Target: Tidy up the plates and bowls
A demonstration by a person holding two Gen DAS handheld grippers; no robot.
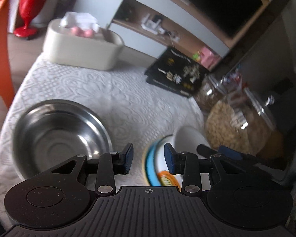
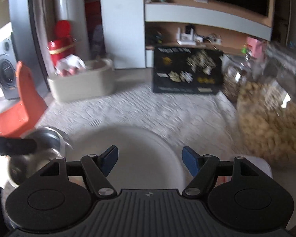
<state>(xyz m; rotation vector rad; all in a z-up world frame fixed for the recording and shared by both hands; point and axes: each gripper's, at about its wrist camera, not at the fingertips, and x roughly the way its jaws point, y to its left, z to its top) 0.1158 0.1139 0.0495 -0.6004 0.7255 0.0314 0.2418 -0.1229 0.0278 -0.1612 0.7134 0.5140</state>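
Left gripper [image 1: 149, 159] half open, empty, hovering over the cloth between steel bowl [image 1: 59, 138] and a blue-rimmed plate [image 1: 159, 167] with a white bowl [image 1: 189, 138] beside it. Right gripper [image 2: 150, 161] wide apart, gripping nothing, above the white bowl [image 2: 126, 154]. Next likely a rim pinch: drop one pad inside the wall, one outside, close firmly, and steer clear of the snack jar [image 2: 272, 118] alongside.
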